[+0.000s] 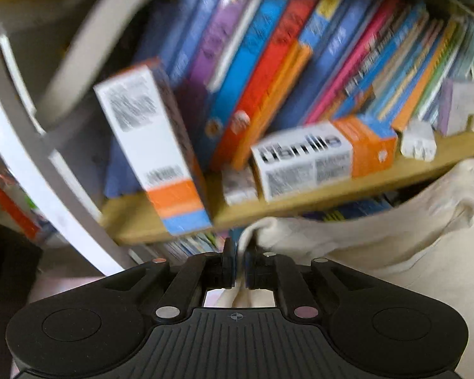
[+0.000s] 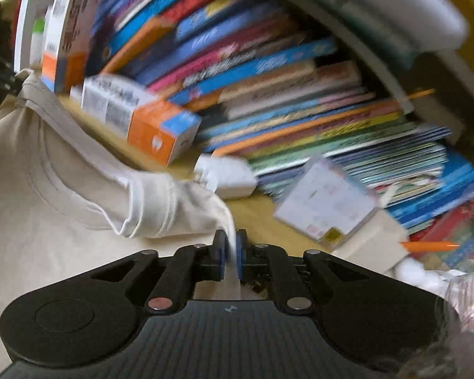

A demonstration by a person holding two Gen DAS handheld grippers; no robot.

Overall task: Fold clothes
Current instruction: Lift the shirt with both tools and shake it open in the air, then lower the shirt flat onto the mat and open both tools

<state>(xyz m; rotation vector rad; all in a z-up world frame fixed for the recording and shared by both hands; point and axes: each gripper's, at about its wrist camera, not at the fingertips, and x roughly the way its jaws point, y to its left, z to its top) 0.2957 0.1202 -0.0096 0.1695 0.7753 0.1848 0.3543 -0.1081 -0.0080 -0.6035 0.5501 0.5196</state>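
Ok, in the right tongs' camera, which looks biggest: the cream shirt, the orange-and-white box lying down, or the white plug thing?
1. Cream shirt, biggest by far, though it's closest to the camera.
2. Orange-and-white box.
3. White plug, smallest.

A cream-coloured T-shirt hangs stretched in the air in front of a bookshelf, its ribbed round neckline showing, one short sleeve bunched into folds, and its fabric pulled taut from a pinched edge at either side
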